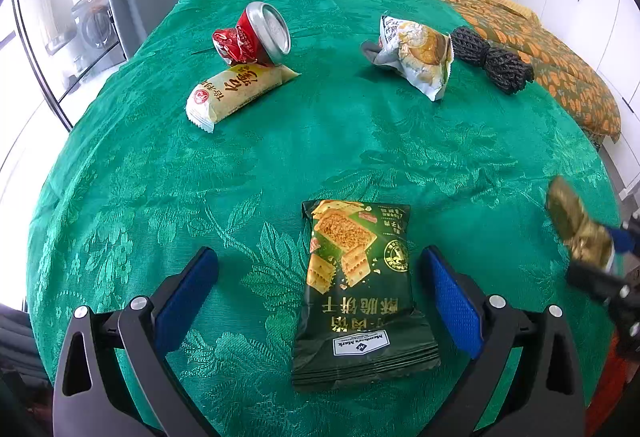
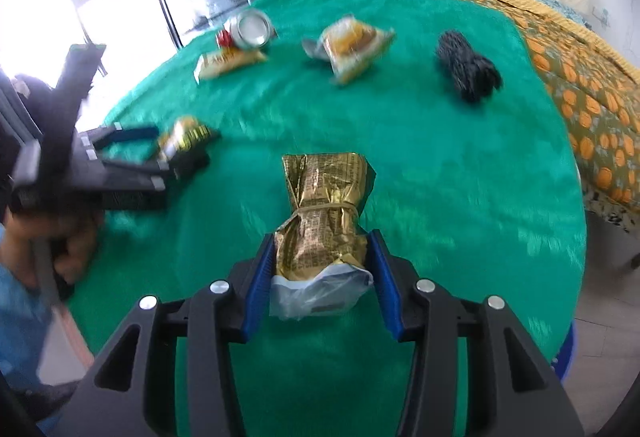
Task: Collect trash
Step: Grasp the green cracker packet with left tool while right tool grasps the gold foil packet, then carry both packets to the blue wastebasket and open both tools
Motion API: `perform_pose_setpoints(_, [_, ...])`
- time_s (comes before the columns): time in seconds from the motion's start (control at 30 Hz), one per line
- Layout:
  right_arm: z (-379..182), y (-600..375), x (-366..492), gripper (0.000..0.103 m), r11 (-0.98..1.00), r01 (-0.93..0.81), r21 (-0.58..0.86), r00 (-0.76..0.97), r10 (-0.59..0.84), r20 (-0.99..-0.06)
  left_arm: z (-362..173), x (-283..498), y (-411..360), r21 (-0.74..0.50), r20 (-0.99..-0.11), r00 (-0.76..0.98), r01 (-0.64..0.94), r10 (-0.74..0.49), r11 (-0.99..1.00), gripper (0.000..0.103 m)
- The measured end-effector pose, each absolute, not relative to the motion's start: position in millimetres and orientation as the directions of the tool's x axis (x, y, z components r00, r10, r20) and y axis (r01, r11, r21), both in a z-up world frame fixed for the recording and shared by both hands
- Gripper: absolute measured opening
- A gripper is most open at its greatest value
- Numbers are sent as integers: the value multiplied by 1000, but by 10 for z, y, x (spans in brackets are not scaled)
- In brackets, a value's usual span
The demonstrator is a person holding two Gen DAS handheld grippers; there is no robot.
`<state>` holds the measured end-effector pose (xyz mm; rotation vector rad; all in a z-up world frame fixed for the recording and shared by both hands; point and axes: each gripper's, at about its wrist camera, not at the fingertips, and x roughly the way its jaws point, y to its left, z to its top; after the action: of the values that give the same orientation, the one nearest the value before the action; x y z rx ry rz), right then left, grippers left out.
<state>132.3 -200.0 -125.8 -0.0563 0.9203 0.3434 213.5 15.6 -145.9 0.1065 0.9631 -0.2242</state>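
Gold wrapper (image 2: pixel 320 221) clamped; cracker packet (image 1: pixel 356 289), can (image 1: pixel 256 35) beyond.

Around the dark green biscuit packet (image 1: pixel 356 293) the green cloth (image 1: pixel 120 197) lies bare on both sides. Beyond it, a crushed can (image 1: pixel 256 37), two wrappers and a black bundle (image 1: pixel 492 59) stand in a row.

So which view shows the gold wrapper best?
The right wrist view: the gold wrapper sits sharp and central, clamped between the right gripper. The left wrist view shows it only blurred, at the right edge.
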Motion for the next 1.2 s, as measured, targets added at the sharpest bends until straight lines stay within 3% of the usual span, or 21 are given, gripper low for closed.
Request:
perform_pose_setpoints(0.07, [-1298, -2035, 1305, 50, 948, -300, 108, 554, 266, -789, -1457, 2134, 161, -16, -823, 549, 237, -147, 971, 98])
perform_pose_setpoints(0.13, [-1302, -2076, 1319, 66, 948, -290, 130, 541, 274, -796, -1456, 2124, 178, -23, -823, 546, 245, -158, 969, 98])
perform_pose_setpoints(0.2, [-1282, -2121, 1306, 74, 948, -290, 133, 532, 276, -801, -1445, 2069, 216, -35, -823, 536, 285, -189, 958, 98])
perform_pose_setpoints(0.37, [-1194, -2152, 1222, 74, 944, -315, 97, 530, 260, -807, -1403, 1861, 322, -55, -820, 518, 355, -245, 933, 98])
perform_pose_setpoints(0.53, [-1095, -2015, 1349, 74, 934, -347, 86, 523, 269, -809, -1363, 1948, 201, -35, -825, 518, 350, -225, 936, 98])
perform_pose_setpoints(0.63, [-1137, -1896, 1493, 71, 933, -352, 69, 491, 247, -835, -1384, 2047, 97, -18, -839, 506, 344, -201, 939, 89])
perform_pose_setpoints(0.67, [-1174, -1867, 1540, 64, 934, -352, 59, 475, 232, -849, -1394, 2070, 70, -10, -843, 503, 343, -193, 939, 85])
perform_pose_setpoints(0.7, [-1213, -1852, 1580, 46, 936, -349, 49, 459, 217, -862, -1388, 2071, 48, 4, -841, 509, 342, -182, 940, 82])
perform_pose_setpoints(0.73, [-1235, -1859, 1601, 45, 939, -340, 48, 452, 208, -868, -1376, 2065, 34, 13, -839, 514, 345, -178, 938, 72])
perform_pose_setpoints(0.77, [-1227, -1881, 1596, 45, 942, -330, 56, 456, 211, -864, -1356, 2048, 23, 16, -836, 518, 352, -181, 936, 49])
perform_pose_setpoints(0.83, [-1162, -1940, 1522, 44, 945, -317, 86, 483, 239, -842, -1322, 1997, 22, 7, -829, 523, 365, -199, 931, 36])
perform_pose_setpoints(1.2, [-989, -2358, 1203, 44, 936, -269, 226, 545, 342, -766, -1170, 1608, -142, -147, -762, 540, 392, -356, 908, 30])
